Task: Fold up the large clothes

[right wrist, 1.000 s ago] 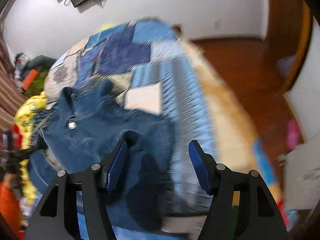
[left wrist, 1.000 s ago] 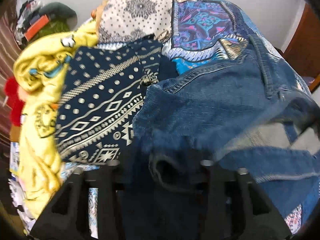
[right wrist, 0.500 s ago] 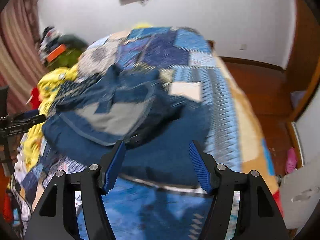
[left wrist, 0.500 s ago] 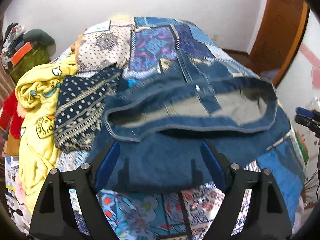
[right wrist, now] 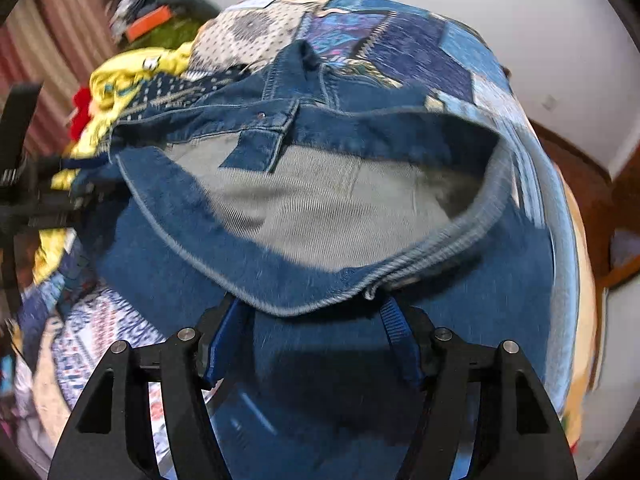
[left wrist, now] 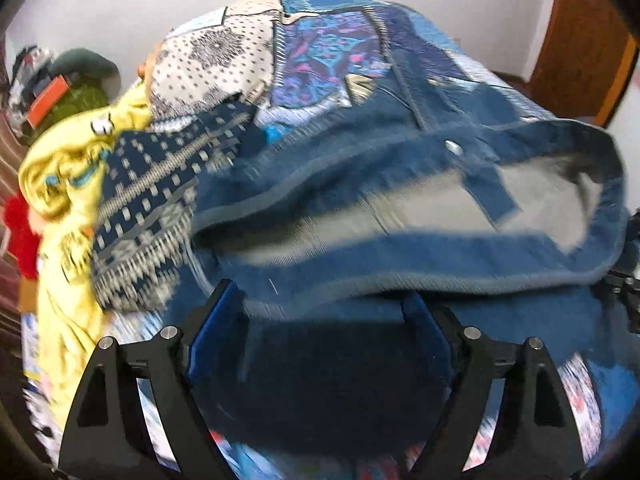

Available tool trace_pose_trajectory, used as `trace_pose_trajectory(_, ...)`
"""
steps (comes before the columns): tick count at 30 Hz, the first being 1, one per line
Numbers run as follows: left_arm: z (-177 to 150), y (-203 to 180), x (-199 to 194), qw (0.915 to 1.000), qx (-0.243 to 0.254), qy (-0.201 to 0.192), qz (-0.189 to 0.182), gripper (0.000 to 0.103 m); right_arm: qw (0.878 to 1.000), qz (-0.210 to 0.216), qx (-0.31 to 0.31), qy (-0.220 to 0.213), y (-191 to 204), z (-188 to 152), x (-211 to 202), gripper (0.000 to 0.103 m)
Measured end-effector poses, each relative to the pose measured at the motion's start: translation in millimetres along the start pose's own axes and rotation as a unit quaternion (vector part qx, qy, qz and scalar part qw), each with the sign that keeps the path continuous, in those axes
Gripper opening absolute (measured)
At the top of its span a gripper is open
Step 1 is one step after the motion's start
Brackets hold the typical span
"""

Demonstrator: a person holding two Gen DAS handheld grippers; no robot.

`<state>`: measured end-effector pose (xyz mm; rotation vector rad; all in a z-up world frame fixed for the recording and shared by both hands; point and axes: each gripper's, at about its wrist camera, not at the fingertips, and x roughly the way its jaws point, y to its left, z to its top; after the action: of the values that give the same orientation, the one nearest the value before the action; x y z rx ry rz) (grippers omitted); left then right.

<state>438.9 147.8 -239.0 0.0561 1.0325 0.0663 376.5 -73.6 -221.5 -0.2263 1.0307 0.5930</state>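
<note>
1. Just over the near edge of the bed, the left gripper (left wrist: 324, 320) stands with its blue pads spread apart, nothing pinched; dark denim only lies beneath the gap.
2. The right gripper (right wrist: 308, 328) is likewise spread and empty, hanging over the waistband.
3. The blue denim jeans (right wrist: 328, 208) lie on the patchwork bedspread (left wrist: 320, 40), waist gaping towards us, grey lining showing.
4. Beside them sit a navy patterned cloth (left wrist: 160, 208) and a yellow printed garment (left wrist: 60, 168).
5. The denim looks heavy, stiff and not slippery; I'd say the thick stitched waistband corners give the surest hold.
</note>
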Motion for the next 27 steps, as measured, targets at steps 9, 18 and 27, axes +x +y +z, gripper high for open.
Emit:
trace_pose_trajectory(9, 86.8, 27.6, 14.4, 0.9976, 0.005, -0.034, 0.060, 0.084, 0.995, -0.053, 0.081, -0.034, -67.2, 70.7, 15.3, 0.063)
trace_pose_trajectory(18, 74.4, 77.3, -24.6, 0.9966, -0.054, -0.061, 0.016, 0.087, 0.982, -0.021, 0.178, -0.062, -85.9, 63.3, -8.7, 0.063)
trace_pose_trajectory(27, 14.4, 89.6, 4.0, 0.9987, -0.022, 0.035, -0.029, 0.088, 0.995, -0.005, 0.098, -0.030, -36.4, 48.2, -4.3, 0.066)
